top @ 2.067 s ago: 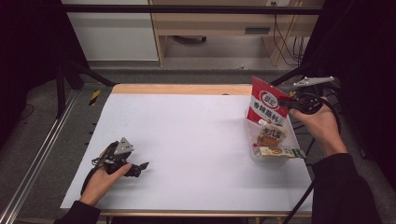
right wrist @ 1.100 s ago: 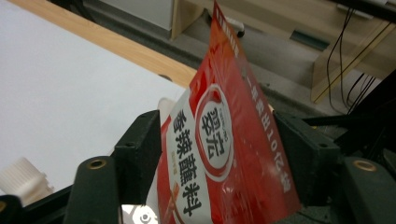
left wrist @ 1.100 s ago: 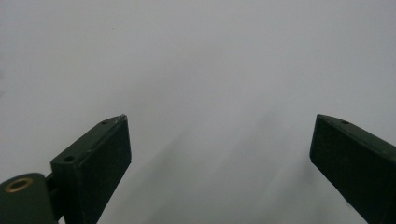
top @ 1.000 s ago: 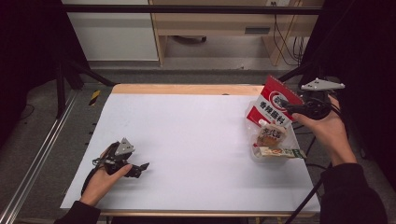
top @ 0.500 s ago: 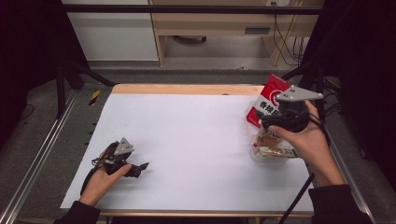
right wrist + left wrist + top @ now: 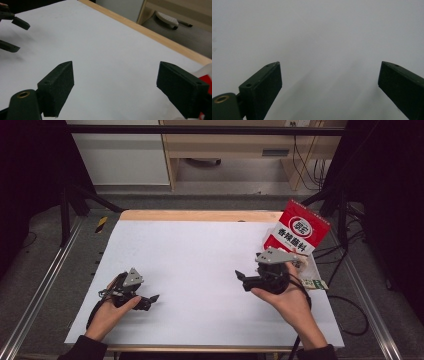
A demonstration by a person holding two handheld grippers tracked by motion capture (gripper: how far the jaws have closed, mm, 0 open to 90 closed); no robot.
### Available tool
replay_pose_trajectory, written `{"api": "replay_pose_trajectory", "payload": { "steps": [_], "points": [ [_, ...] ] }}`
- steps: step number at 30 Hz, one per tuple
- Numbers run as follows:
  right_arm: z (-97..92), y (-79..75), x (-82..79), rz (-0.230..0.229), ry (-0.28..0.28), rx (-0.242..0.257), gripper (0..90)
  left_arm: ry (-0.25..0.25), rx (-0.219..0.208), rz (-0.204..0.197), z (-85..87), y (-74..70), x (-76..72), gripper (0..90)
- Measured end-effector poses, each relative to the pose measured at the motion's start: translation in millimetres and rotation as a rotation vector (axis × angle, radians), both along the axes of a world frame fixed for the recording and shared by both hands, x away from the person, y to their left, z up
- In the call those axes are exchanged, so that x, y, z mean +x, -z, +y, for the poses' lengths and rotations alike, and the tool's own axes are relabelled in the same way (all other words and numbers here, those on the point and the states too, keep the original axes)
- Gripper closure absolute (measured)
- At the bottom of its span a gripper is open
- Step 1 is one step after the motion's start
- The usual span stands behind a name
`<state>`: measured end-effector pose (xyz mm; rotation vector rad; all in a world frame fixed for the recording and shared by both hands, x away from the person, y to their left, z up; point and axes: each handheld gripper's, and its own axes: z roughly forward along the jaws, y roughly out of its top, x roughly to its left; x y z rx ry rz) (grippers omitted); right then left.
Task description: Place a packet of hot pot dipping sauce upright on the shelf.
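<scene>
The red snack bag [image 6: 299, 232] stands propped at the worktop's [image 6: 200, 250] right edge. The right gripper [image 6: 243, 279], jaws just opened and empty, sits beside it; the left gripper [image 6: 150, 301] rests released, waiting.

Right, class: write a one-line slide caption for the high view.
Right tool open beside red seasoning bag; left tool on white table.

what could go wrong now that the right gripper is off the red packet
The red seasoning packet stands tilted at the table's right edge, over a clear packet, so it may tip or slide off. The right gripper, jaws just opened and empty, sits close enough that its cable could snag the packet.
</scene>
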<state>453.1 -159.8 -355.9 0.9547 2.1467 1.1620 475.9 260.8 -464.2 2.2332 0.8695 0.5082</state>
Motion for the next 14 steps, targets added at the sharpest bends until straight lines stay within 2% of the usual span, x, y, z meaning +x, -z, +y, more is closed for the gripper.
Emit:
{"api": "replay_pose_trajectory", "payload": {
  "steps": [8, 14],
  "points": [
    [30.3, 47.9, -1.8, 0.053, -0.015, 0.087, 12.2, -0.005, 0.007, -0.005, 0.4, 0.0, -2.0, 4.9],
    [45.0, 74.4, -2.9, 0.081, -0.018, 0.089, 7.0, 0.015, 0.020, -0.012, 1.0, -0.6, -12.5, 4.7]
  ]
}}
